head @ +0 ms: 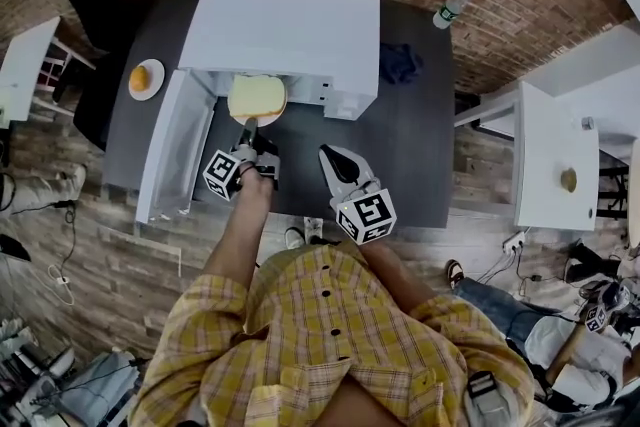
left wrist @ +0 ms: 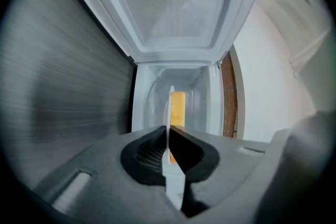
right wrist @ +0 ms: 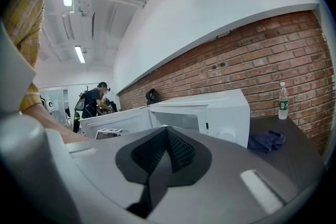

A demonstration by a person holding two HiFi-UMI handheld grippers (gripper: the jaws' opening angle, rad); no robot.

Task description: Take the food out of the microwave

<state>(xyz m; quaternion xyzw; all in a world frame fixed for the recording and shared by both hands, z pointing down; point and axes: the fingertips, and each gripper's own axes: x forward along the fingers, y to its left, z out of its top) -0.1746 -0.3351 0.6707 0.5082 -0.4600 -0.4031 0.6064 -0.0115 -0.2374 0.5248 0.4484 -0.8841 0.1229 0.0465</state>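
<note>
Where its jaws press together on the thin white rim of the plate [head: 262, 120], the left hand-held gripper [head: 250, 127] reaches forward to the open front of the microwave [head: 285, 25]. In the left gripper view that hand-held gripper [left wrist: 169, 139] shows the plate [left wrist: 172, 186] edge-on between the two dark pads, with the yellow food [left wrist: 178, 107] beyond them against the pale inside of the oven. From the head view the food [head: 256, 95], a pale yellow block, lies on the plate right at the mouth of the cavity, just below the oven's front edge. The microwave door [head: 172, 150] stands swung open on the left side. The right hand-held gripper [head: 330, 155] hangs just beside the left one, over the dark bench [head: 400, 145] and apart from the oven; in its own view the right hand-held gripper [right wrist: 167, 136] has its jaws closed together with nothing between them. Beyond it stand the white microwave [right wrist: 220, 110], a crumpled blue cloth [right wrist: 266, 140] on the bench to the oven's right and a clear bottle [right wrist: 283, 97] by the brick wall. At the bench's left end sits a small plate with an orange item [head: 146, 79].
</note>
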